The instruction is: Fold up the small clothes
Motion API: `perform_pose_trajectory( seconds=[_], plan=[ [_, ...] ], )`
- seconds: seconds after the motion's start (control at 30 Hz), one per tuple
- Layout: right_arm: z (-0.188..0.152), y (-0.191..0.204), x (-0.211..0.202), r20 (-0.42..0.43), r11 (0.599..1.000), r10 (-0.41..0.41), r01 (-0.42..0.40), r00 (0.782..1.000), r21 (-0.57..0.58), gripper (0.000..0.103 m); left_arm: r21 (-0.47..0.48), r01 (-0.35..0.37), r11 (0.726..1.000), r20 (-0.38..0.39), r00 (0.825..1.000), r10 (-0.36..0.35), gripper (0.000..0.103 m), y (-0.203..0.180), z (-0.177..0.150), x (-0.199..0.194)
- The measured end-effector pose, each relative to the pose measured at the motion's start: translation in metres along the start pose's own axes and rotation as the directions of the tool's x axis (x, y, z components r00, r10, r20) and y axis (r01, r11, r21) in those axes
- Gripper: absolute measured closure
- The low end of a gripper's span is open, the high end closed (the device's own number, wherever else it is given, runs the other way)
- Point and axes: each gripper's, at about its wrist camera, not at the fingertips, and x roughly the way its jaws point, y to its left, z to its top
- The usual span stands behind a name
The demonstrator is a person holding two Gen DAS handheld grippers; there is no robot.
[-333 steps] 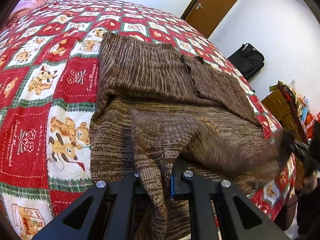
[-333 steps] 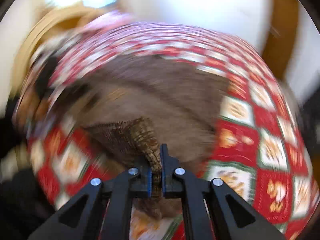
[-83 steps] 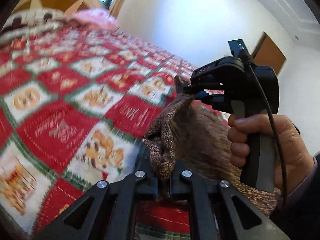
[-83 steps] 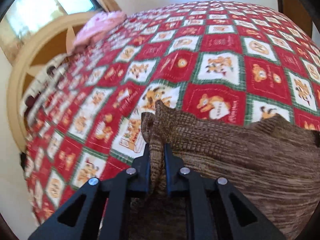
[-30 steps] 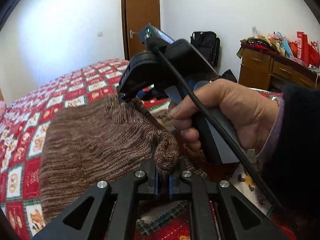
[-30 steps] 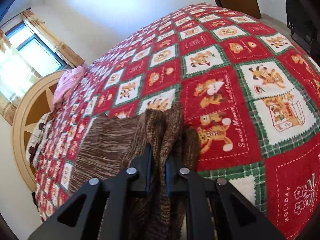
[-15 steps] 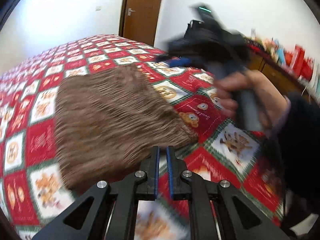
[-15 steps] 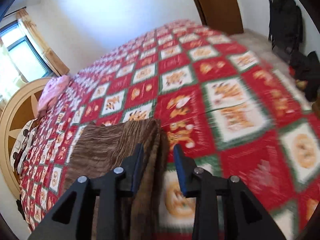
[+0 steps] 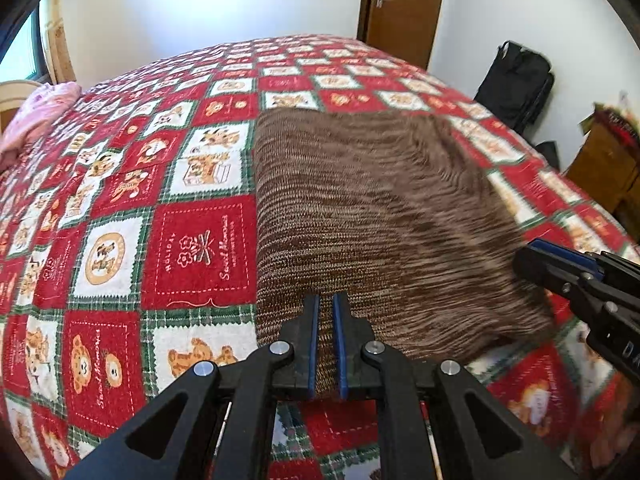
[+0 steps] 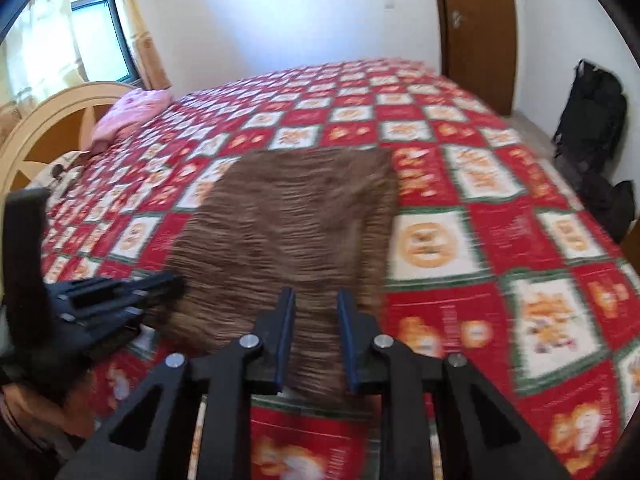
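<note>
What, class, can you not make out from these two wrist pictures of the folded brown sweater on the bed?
- Brown sweater: its near edge is hidden behind the left gripper in the left wrist view.
- Its knit detail is smeared by motion blur in the right wrist view.
- Right gripper: whether its pads touch the sweater is unclear.
- Bedspread: its near edge is cut off by both frames.

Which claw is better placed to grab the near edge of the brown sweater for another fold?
Probably the left claw: it sits right at the brown sweater's near edge, though nearly closed.
</note>
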Motion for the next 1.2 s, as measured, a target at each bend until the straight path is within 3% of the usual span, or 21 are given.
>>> perform_pose_trajectory(
  seconds=[0.2, 0.3, 0.47, 0.57, 0.7, 0.73, 0.77, 0.83, 0.87, 1.0, 1.13, 1.2],
  plan=[
    [-0.014, 0.0, 0.033, -0.12, 0.999, -0.038, 0.036, 0.992, -0.014, 0.081, 0.018, -0.07, 0.997, 0.003, 0.998, 0.07, 0.095, 0.002, 0.0, 0.005],
    [-0.022, -0.007, 0.029, -0.13, 0.999, -0.044, 0.042, 0.991, -0.013, 0.087, 0.021, -0.085, 0.996, 0.007, 0.996, 0.084, 0.095, 0.001, -0.001, 0.005],
    [-0.024, -0.008, 0.018, -0.157, 0.999, -0.052, 0.049, 0.986, -0.023, 0.088, 0.053, -0.101, 0.993, 0.004, 0.995, 0.1, 0.095, 0.0, 0.0, 0.0],
    [-0.01, -0.003, 0.002, -0.099, 0.998, -0.048, 0.044, 0.994, -0.047, 0.082, -0.022, -0.044, 0.999, 0.027, 0.999, 0.045, 0.095, 0.014, 0.008, -0.014],
    [0.023, -0.009, -0.012, 0.015, 0.998, -0.058, 0.059, 0.998, -0.032, 0.052, -0.103, -0.018, 0.994, 0.059, 0.998, 0.024, 0.095, 0.038, 0.033, -0.02],
    [0.032, -0.008, -0.009, 0.033, 0.998, -0.057, 0.058, 0.998, -0.023, 0.052, -0.109, -0.025, 0.994, 0.062, 0.998, 0.032, 0.095, 0.041, 0.039, -0.019],
    [0.039, -0.005, -0.005, 0.038, 0.998, -0.059, 0.06, 0.998, -0.025, 0.056, -0.11, -0.041, 0.993, 0.063, 0.997, 0.048, 0.095, 0.044, 0.048, -0.016],
    [0.054, 0.007, 0.009, 0.044, 0.995, -0.08, 0.083, 0.996, -0.051, 0.083, -0.099, -0.057, 0.993, 0.048, 0.997, 0.062, 0.095, 0.047, 0.062, -0.009],
    [0.06, 0.012, 0.018, 0.038, 0.995, -0.084, 0.086, 0.996, -0.056, 0.087, -0.097, -0.056, 0.994, 0.038, 0.997, 0.06, 0.095, 0.048, 0.068, -0.003],
    [0.082, 0.024, 0.057, 0.007, 0.988, -0.15, 0.15, 0.989, -0.042, 0.086, -0.135, -0.08, 0.988, 0.01, 0.997, 0.082, 0.095, 0.047, 0.088, 0.027],
    [0.082, 0.023, 0.104, -0.101, 0.978, -0.207, 0.203, 0.973, -0.054, 0.089, -0.108, -0.14, 0.984, -0.024, 0.99, 0.138, 0.095, 0.039, 0.089, 0.059],
    [0.077, 0.015, 0.114, -0.111, 0.975, -0.222, 0.219, 0.969, -0.042, 0.09, -0.065, -0.179, 0.982, 0.026, 0.983, 0.181, 0.095, 0.032, 0.086, 0.062]
  ],
)
